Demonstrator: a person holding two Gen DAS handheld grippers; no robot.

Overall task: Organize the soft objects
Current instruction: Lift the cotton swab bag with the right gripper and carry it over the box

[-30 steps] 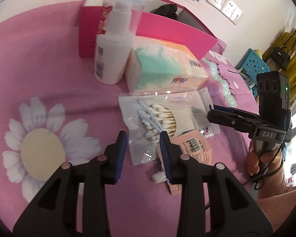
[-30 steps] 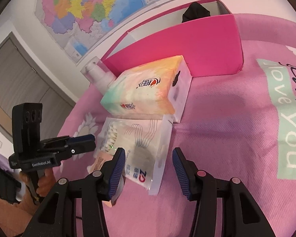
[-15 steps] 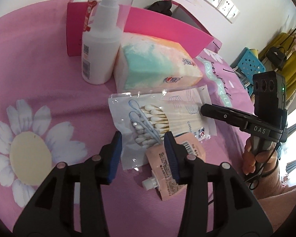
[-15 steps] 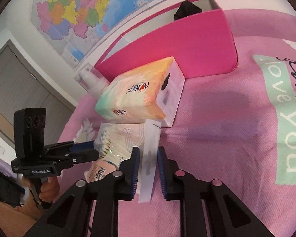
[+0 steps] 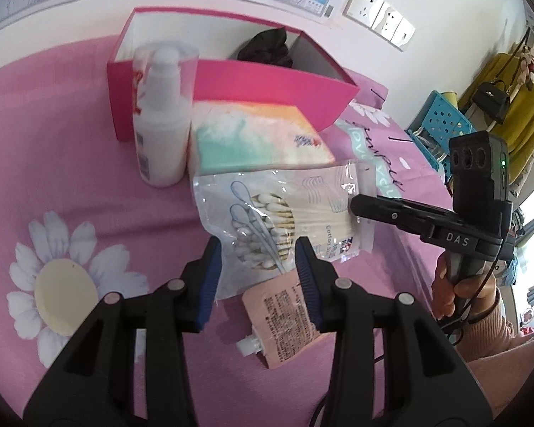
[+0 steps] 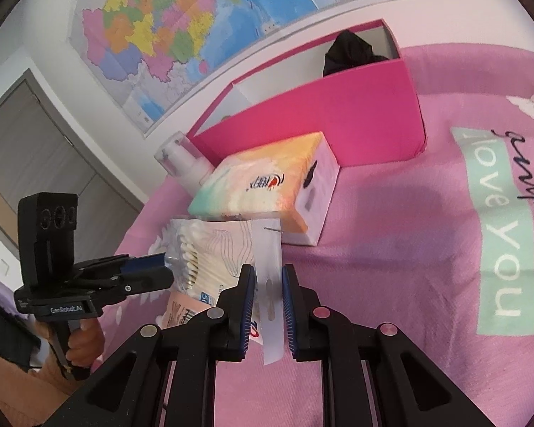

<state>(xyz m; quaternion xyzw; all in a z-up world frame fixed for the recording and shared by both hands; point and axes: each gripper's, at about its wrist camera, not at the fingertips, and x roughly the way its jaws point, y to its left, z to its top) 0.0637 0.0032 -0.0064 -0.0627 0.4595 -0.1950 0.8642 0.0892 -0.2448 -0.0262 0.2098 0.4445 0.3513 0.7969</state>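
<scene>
Pickup of the cotton swab bag (image 5: pixel 284 210) is the step in hand: the right tongs (image 6: pixel 268 302) are pinched on the bag's white header strip, at the end nearest the right wrist camera, while the rest of the bag lies on the pink bedspread (image 5: pixel 71 135) just in front of the tissue pack (image 5: pixel 256 138), partly overlapping the peach spout pouch (image 5: pixel 284 320). The left tongs (image 5: pixel 258 267) hover above the bag's other end, jaws partly spread with nothing gripped between them. Judging by the task, the next move calls for lifting the bag clear of the pouch beneath it and carrying it over the tissue pack to the pink box (image 5: pixel 267 89) behind; the thin header is a slippery hold, so the bag may swing or slide out, and the free tongs could steady its hanging end. By count: one swab bag, one tissue pack, one spout pouch, one white pump bottle (image 5: pixel 162 121) standing against the box's near wall, one pink box with one dark bundle (image 5: pixel 267 46) already inside, and two tongs, each held in a hand.
</scene>
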